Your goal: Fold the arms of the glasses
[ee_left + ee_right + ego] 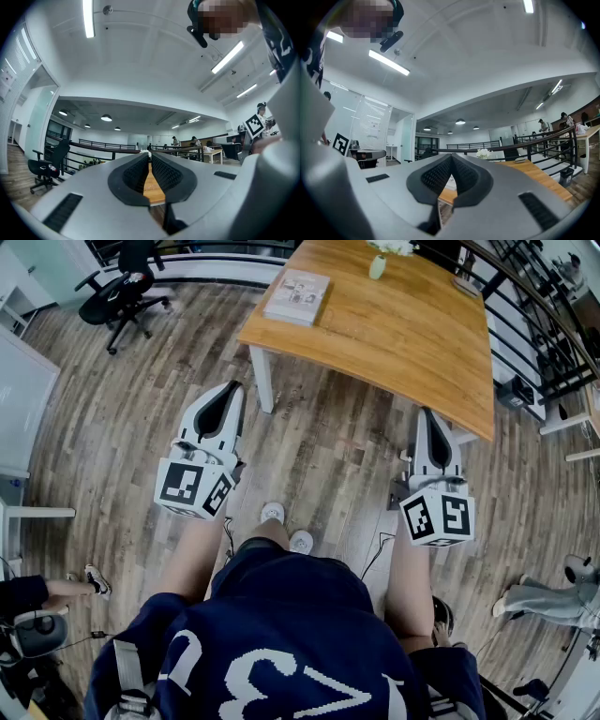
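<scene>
No glasses can be made out in any view. My left gripper (228, 392) is held at waist height over the floor, short of the wooden table (394, 334). Its jaws are shut with nothing between them (150, 157). My right gripper (428, 414) hovers just before the table's near right corner, also shut and empty (452, 157). Both point towards the table. A small dark thing (466, 282) lies at the table's far right edge, too small to tell what it is.
On the table lie a book (298, 296) at the near left and a vase of white flowers (378, 261) at the back. A black railing (534, 324) runs along the right. An office chair (127, 287) stands far left. Wood floor lies below.
</scene>
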Available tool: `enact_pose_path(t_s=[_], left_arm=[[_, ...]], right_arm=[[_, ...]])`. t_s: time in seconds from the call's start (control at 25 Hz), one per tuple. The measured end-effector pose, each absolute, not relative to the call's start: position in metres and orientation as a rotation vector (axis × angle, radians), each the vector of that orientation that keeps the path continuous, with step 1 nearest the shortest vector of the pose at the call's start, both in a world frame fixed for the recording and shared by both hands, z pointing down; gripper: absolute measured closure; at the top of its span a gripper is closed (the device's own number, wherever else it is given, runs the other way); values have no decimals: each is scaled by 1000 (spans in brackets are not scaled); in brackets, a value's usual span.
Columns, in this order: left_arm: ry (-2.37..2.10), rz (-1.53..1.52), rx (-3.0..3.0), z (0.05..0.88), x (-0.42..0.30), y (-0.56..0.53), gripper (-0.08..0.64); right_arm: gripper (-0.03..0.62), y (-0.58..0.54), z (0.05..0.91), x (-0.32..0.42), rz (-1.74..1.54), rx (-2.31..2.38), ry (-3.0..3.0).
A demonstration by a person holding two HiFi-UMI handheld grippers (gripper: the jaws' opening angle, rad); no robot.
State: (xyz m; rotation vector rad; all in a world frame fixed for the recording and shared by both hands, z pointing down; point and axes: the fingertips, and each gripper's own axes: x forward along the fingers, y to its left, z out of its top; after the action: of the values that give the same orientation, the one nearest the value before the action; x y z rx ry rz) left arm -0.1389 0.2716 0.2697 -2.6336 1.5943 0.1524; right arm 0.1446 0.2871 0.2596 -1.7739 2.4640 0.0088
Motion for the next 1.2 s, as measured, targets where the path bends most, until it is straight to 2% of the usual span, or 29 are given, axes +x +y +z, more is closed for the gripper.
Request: enact_pose_path(t_s=[0.68,1.2], left_arm=[[1596,124,-2674,273,-116,309,529],[1593,136,-2698,280,-124,204,529]], right_arm=[[565,327,251,151,-25,-1675,2435],[565,230,246,142,-20,-1673,2448]])
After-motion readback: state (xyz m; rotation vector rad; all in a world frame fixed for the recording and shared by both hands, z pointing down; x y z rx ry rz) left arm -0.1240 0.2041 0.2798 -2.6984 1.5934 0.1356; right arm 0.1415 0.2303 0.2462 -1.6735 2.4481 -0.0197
